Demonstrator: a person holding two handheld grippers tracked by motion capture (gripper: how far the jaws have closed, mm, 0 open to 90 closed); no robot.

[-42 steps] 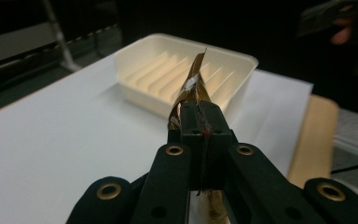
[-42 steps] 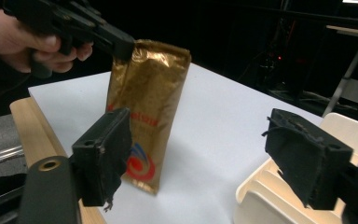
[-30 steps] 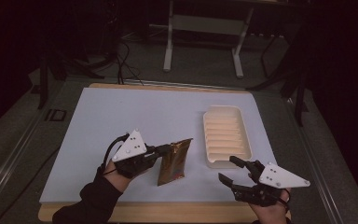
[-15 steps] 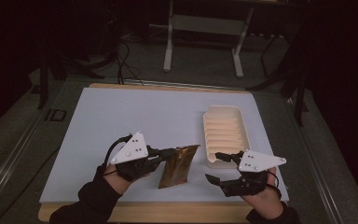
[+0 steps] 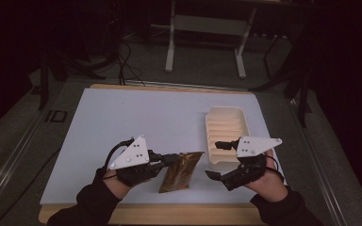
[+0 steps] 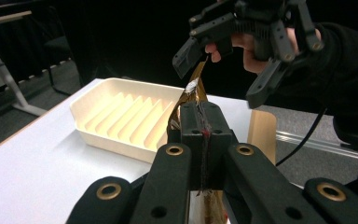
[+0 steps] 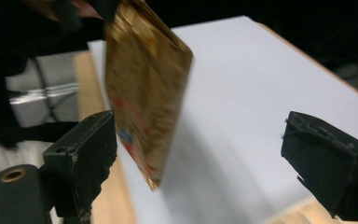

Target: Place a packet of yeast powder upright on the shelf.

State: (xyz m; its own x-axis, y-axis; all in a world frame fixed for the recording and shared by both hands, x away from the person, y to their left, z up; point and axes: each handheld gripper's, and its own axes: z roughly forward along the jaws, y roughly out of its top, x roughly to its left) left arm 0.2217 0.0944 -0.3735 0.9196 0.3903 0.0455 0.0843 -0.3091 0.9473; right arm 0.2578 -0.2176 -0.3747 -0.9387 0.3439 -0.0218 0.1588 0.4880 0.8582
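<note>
At the near edge of the white table point(image 5: 122, 122), a little left of its middle, we have the gold foil packet point(image 5: 181, 172) lifted off the surface and hanging edge-on, clamped at one end in the left gripper point(image 5: 172, 160), whose jaws are pressed flat together on the foil; in the left gripper view the packet point(image 6: 193, 93) rises straight out of that pinch. Our right gripper point(image 5: 217, 160) sits just to the right of the packet, and its jaws have just been opening: in the right gripper view they stand wide apart, the packet point(image 7: 147, 102) hangs close beside the left-hand jaw, and neither pad presses on it. So we judge the pick-up done and the second grip not yet made; the right gripper looks set to close on the free end, perhaps to pull or tear the packet open, though we cannot tell from here whether the seal is already broken. Just beyond the right hand lies the cream ribbed tray point(image 5: 226, 113), its grooves bare, so whatever belongs there has yet to be put in. The far part of the table holds nothing else we can make out.
</note>
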